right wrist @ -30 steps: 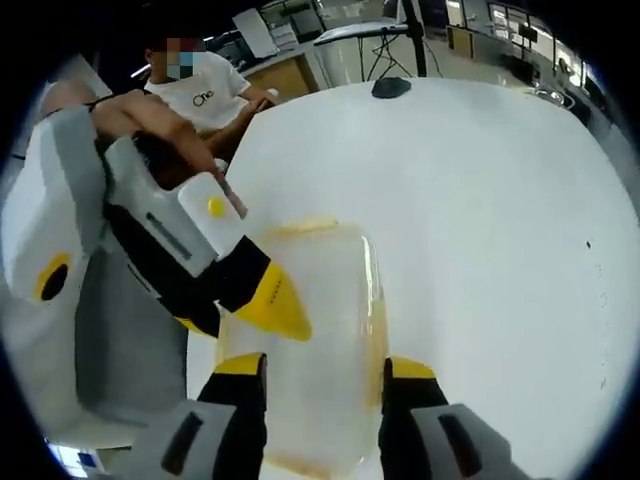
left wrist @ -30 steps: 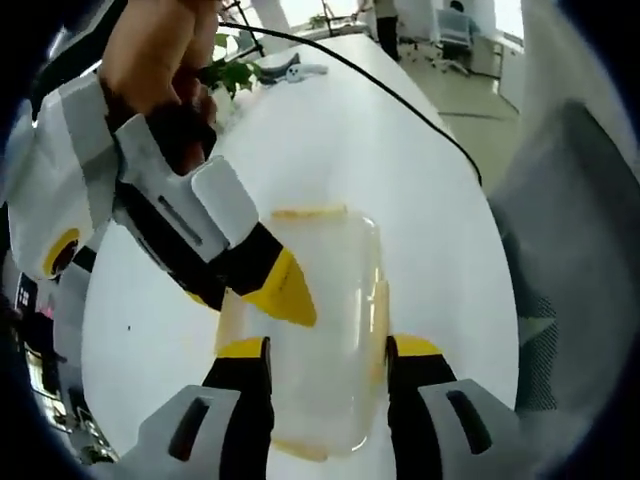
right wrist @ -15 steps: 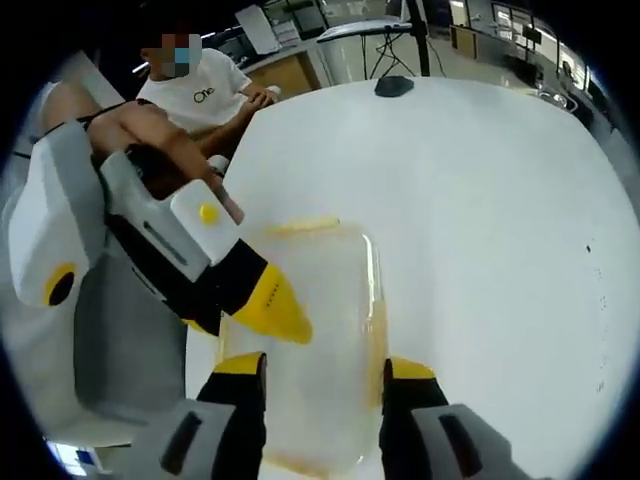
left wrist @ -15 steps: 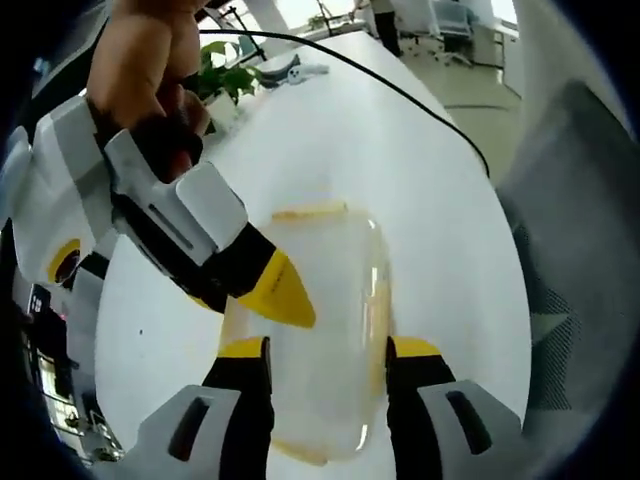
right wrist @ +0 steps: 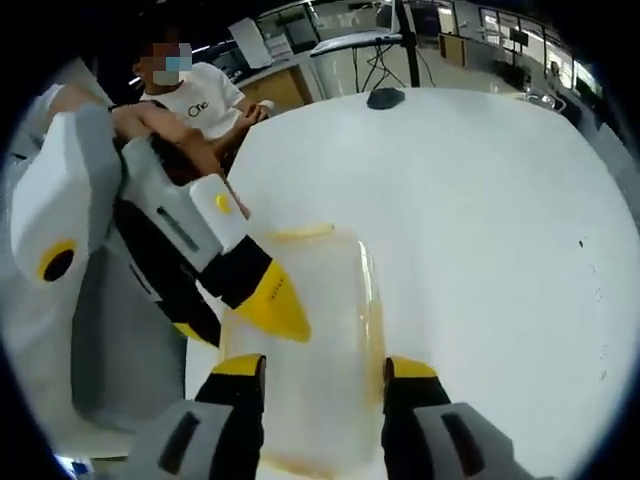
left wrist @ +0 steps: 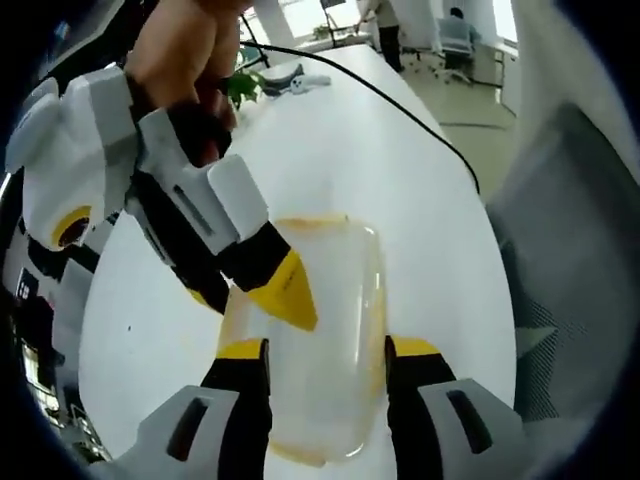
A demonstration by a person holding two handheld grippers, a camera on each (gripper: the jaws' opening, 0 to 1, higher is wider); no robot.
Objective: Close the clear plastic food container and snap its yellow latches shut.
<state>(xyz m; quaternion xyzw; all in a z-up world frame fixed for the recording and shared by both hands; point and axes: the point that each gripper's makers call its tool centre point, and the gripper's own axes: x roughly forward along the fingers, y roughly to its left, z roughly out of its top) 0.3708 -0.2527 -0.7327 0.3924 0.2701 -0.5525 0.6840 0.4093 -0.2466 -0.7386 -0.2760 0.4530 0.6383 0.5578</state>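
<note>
your left gripper (left wrist: 327,352) stands with its two yellow-tipped jaws parted wide, one on each long side of the clear container (left wrist: 325,330), and from here i can't tell whether the tips actually touch its walls. your right gripper (right wrist: 322,368) is the same story in its own view: jaws spread apart, straddling the container (right wrist: 310,350), with nothing pinched between them. each gripper also comes into the other's view from the upper left, its yellow tip hanging over the near corner of the lid; there's the right one's tip (left wrist: 285,293) in the left gripper view, and the left one's tip (right wrist: 270,303) in the right gripper view, but whether they press on the lid i can't say.

the container sits flat on the white table (left wrist: 340,150), lid on top. a yellow latch (left wrist: 312,217) runs along its far end, another along the long side by your left gripper's right jaw (left wrist: 379,310), and a bit of yellow peeks at the near end too. whether any of them is snapped home is too blurred to call.

further out, your hand (left wrist: 185,50) grips the right tool at the top of the left gripper view, a black cable (left wrist: 400,105) trails across the table, and a green plant (left wrist: 243,82) stands near the far edge. in the right gripper view a seated person in a white shirt (right wrist: 195,95) is at the table's far side, and a dark round object (right wrist: 385,97) lies near the far rim.
</note>
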